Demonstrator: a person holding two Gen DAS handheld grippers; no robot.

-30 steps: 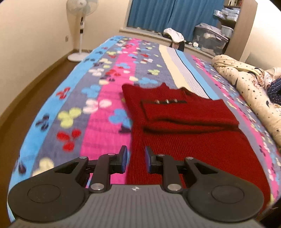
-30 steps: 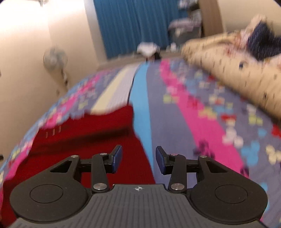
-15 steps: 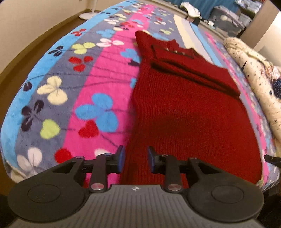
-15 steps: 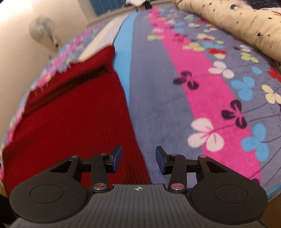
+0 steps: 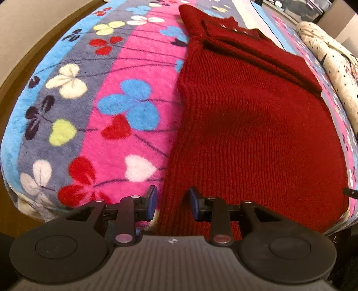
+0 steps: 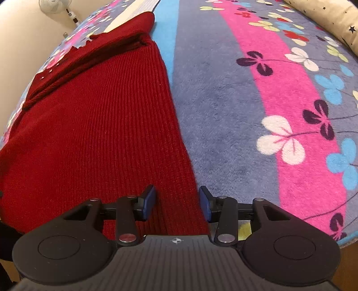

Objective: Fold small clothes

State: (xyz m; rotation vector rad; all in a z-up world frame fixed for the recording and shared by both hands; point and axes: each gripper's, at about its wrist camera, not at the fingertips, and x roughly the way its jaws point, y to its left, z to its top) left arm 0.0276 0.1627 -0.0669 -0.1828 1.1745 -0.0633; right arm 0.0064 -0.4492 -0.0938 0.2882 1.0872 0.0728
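Note:
A dark red knit sweater [image 5: 252, 125] lies flat on the flowered blanket [image 5: 107, 94], sleeves folded across its chest, hem at the bed's near edge. My left gripper [image 5: 171, 202] is open, its jaws either side of the hem's left corner. In the right wrist view the sweater [image 6: 100, 125] fills the left half. My right gripper [image 6: 177, 200] is open, its jaws either side of the hem's right corner. The fabric lies between the fingers of both, not pinched.
A cream star-print quilt [image 5: 331, 58] lies along the bed's right side, also in the right wrist view [image 6: 331, 15]. Wood floor [image 5: 29, 38] runs along the bed's left. A standing fan [image 6: 56, 4] is at the far left wall.
Both grippers have dropped low and moved in to the sweater's hem at the near bed edge, left at the left corner, right at the right corner. Both stay open.

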